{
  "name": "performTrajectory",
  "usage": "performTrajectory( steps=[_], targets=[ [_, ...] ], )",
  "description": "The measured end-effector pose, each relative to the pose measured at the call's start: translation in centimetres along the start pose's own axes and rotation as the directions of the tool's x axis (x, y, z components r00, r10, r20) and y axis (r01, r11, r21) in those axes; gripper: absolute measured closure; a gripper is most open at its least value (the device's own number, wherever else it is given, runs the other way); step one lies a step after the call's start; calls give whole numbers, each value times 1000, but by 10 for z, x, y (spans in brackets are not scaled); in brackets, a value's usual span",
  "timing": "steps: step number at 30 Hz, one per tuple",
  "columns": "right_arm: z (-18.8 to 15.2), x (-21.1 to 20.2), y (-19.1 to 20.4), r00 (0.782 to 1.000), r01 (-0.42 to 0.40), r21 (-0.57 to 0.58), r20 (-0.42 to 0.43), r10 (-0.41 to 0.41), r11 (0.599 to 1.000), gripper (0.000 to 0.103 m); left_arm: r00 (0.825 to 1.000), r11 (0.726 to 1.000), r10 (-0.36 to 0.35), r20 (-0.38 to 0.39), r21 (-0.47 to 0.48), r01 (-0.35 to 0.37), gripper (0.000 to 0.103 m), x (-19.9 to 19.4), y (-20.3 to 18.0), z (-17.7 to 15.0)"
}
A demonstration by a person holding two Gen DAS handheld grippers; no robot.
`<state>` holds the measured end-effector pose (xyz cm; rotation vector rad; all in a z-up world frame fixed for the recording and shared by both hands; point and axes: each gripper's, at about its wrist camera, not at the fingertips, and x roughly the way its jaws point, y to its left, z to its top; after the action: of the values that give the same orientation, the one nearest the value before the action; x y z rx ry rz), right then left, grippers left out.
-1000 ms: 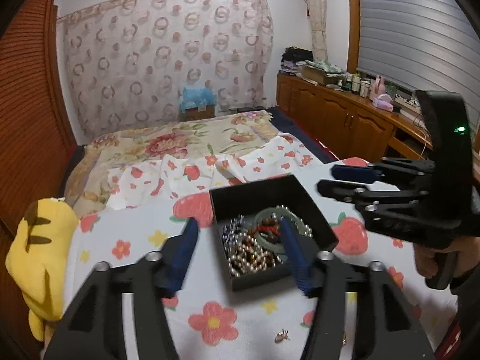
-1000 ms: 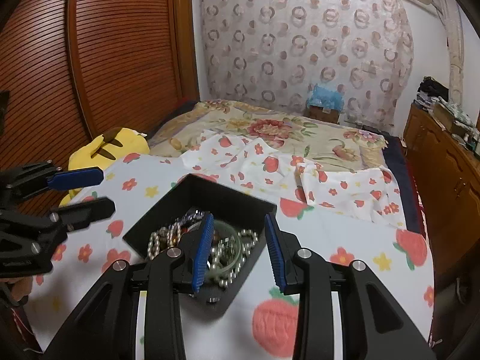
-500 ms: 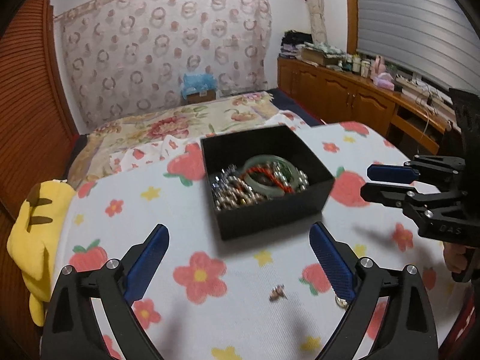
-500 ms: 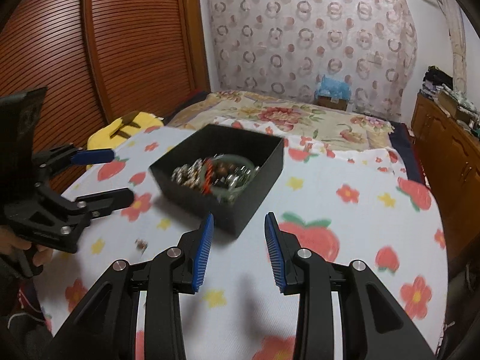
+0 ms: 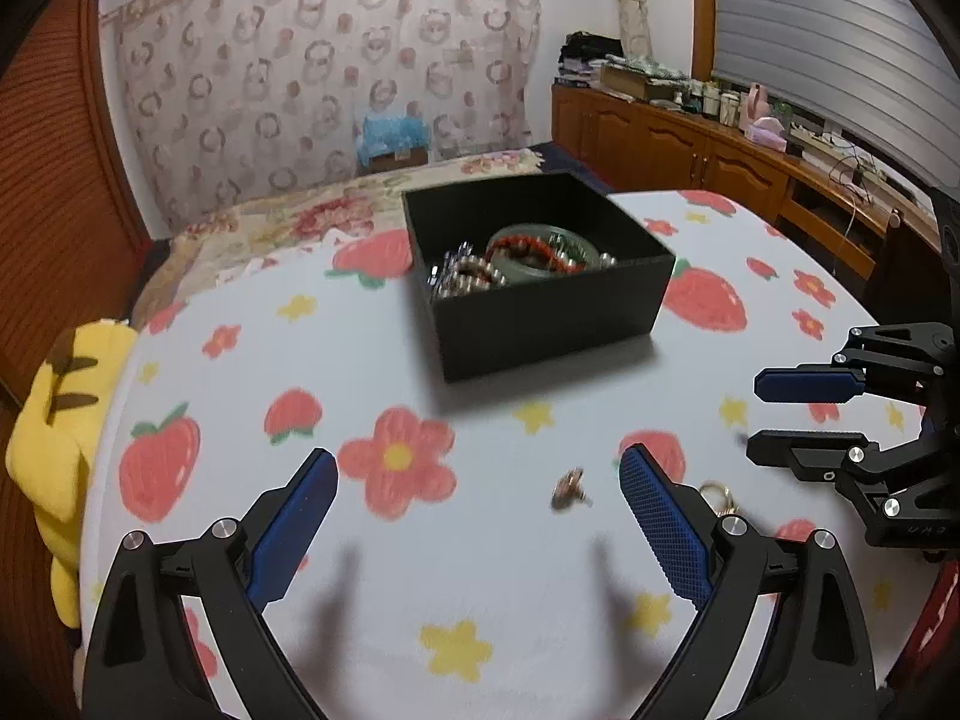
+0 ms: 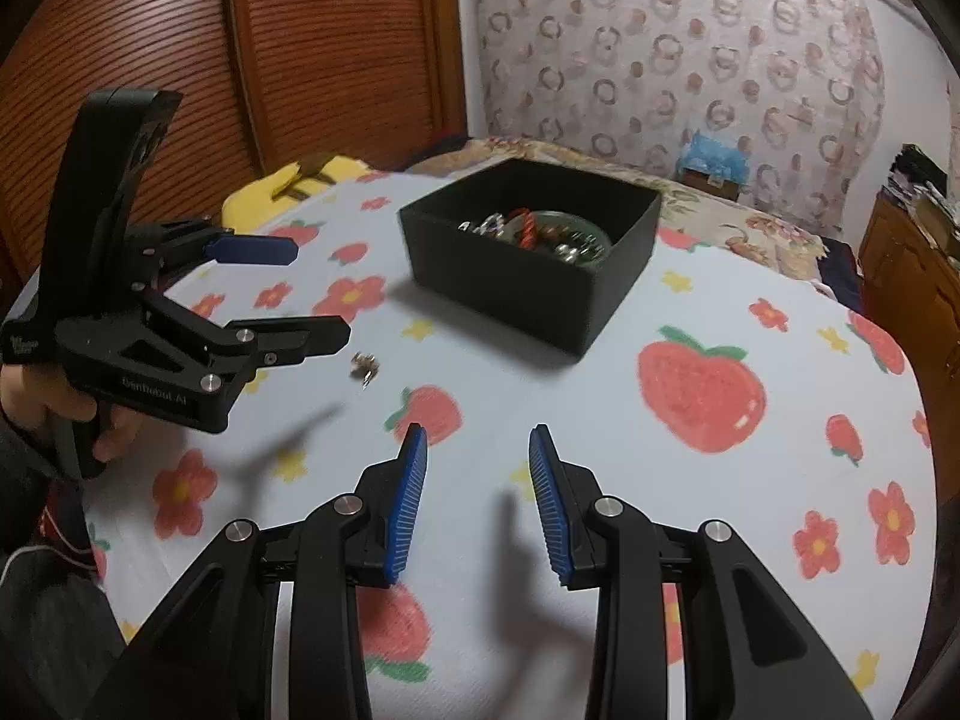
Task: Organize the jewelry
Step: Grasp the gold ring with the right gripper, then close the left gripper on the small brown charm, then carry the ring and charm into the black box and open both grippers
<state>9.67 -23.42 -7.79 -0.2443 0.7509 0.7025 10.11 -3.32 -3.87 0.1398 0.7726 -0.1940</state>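
Gold-toned and tiny, the loose earring (image 5: 569, 487) lies on the strawberry-print cloth (image 5: 384, 618) just ahead of the left gripper (image 5: 477, 516), whose jaws have just been opening and now stand wide with nothing between them. A thin ring (image 5: 717, 493) rests just beside its right finger. Both pieces look light, hard and slippery, likely to skid or sink into the soft cloth, so a low pinch across the earring's body seems safest. The right gripper (image 6: 477, 501) hovers with jaws narrowly parted and empty. Farther back, the black box (image 5: 540, 324) already holds beads and a green bangle (image 5: 543, 255).
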Motion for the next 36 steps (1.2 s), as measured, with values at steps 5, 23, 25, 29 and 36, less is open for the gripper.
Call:
performTrajectory(
  steps=[5,23,25,29,36],
  targets=[
    [-1,4,15,999,-33,-32,-22,32,999,65,1000,1000,-3,-22,-2,3,11,1,6,-9],
    [-6,13,26,997,16,-78,-79,-22,997,89,995,996,-92,-36,6,92,27,5,-7,-14],
    [-7,13,24,996,21,-74,-81,-27,997,89,994,995,-101,-44,18,101,31,7,-11,-13],
    [-8,11,21,997,25,-72,-74,-30,997,89,993,994,-103,-55,32,105,43,12,-16,-12],
    [-9,2,15,998,38,-62,-48,-41,997,89,990,992,-122,-70,12,123,63,21,-16,-9]
  ],
)
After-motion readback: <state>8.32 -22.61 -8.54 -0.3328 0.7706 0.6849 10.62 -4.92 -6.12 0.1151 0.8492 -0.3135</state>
